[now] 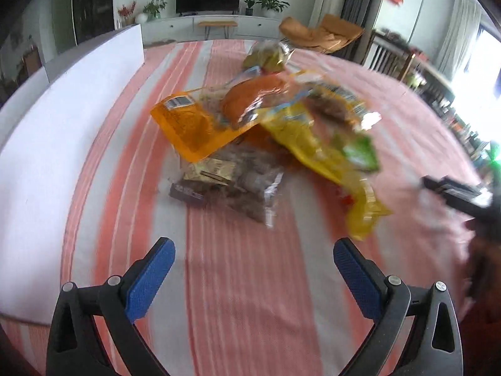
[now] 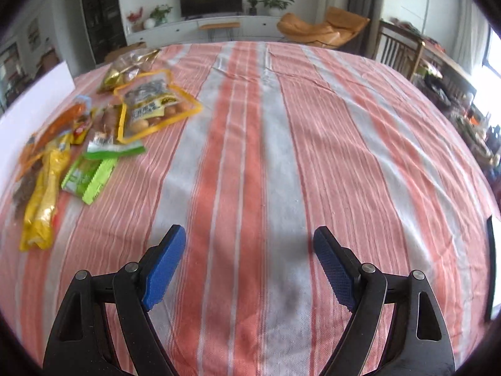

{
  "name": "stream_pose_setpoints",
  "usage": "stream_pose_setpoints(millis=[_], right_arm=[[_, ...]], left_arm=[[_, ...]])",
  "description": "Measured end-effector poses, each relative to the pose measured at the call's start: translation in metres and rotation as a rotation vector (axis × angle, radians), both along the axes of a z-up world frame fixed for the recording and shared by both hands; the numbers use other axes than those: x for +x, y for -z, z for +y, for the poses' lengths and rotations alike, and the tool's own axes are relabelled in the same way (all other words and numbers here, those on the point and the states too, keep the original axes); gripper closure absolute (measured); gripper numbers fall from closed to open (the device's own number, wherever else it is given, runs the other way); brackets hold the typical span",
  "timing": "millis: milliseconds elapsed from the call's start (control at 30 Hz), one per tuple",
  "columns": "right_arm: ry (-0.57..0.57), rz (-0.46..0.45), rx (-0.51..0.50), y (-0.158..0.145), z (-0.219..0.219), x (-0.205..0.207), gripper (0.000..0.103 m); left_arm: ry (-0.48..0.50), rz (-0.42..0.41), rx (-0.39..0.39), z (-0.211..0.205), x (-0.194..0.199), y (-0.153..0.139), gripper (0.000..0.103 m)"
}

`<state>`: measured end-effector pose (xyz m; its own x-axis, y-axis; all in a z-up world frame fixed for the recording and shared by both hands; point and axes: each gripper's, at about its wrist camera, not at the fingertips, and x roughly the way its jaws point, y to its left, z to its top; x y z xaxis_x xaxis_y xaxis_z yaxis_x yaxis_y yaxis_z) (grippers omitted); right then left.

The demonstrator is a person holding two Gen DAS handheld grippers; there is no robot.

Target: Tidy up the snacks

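Observation:
A heap of snack bags lies on the striped cloth. In the left wrist view I see an orange bag (image 1: 191, 125), a clear bag of dark snacks (image 1: 231, 185), a long yellow bag (image 1: 316, 144) and a green pack (image 1: 360, 150). My left gripper (image 1: 253, 250) is open and empty, just short of the heap. In the right wrist view the heap is at the far left: a yellow-rimmed bag (image 2: 153, 109), a green pack (image 2: 89, 178), a long yellow bag (image 2: 43, 194). My right gripper (image 2: 249, 244) is open and empty over bare cloth. It also shows at the right edge of the left wrist view (image 1: 454, 191).
The red and grey striped cloth (image 2: 313, 125) covers a wide surface. A white board (image 1: 56, 119) stands along the left side. A dark-edged flat thing (image 2: 493, 266) lies at the right edge. Chairs, a TV and plants stand beyond the far edge.

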<state>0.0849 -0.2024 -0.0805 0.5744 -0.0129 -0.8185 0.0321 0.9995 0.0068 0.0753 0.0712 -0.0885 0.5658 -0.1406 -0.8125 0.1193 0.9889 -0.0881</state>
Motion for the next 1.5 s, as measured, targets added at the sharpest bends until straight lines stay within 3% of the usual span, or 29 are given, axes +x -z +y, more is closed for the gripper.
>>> stream_pose_setpoints(millis=[167,200,533,1500], right_arm=[[-0.006,0.012,-0.012,0.003,0.005,0.003,0.012],[-0.006,0.015,-0.011,0.004,0.005,0.005,0.01],[-0.007,0.023,-0.004,0.006,0.002,-0.003,0.005],[-0.008,0.024,-0.003,0.005,0.002,-0.003,0.004]], left_arm=[[-0.019,-0.022,0.106,0.005,0.016,0.014,0.002],[-0.029,-0.022,0.078,0.008,0.018,0.016,0.002],[-0.059,-0.022,0.081,0.019,0.013,0.017,0.0],[-0.061,-0.023,0.081,0.019,0.012,0.017,0.0]])
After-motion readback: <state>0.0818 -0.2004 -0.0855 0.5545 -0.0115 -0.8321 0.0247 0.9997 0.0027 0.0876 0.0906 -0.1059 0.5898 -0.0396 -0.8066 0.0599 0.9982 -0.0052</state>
